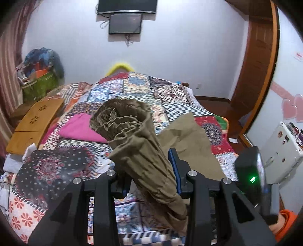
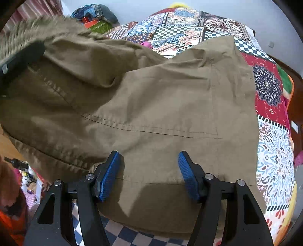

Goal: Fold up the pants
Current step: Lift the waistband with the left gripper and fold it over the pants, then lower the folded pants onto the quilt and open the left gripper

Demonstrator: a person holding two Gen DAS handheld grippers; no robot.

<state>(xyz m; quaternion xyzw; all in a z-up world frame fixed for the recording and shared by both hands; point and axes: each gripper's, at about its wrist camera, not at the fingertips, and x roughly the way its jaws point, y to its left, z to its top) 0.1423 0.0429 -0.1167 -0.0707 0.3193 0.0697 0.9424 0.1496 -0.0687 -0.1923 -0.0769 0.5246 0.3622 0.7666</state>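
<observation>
The bed (image 1: pixel 56 170) carries the pants (image 2: pixel 151 98), partly lifted off it. The left gripper (image 1: pixel 151 170) is clamped on a bunched leg, whose long axis runs up and away from its fingers. The right gripper (image 2: pixel 149 170) hovers just above the flat part, jaws apart and empty, fabric directly beneath.

No legible text anywhere; the pink wall sticker (image 1: pixel 298 55) bears red marks too blurred to read.

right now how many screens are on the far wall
2. A larger dark screen sits at the top of the wall, cut off by the frame edge, and a smaller dark screen hangs directly below it. The right wrist view shows no screen.
</observation>
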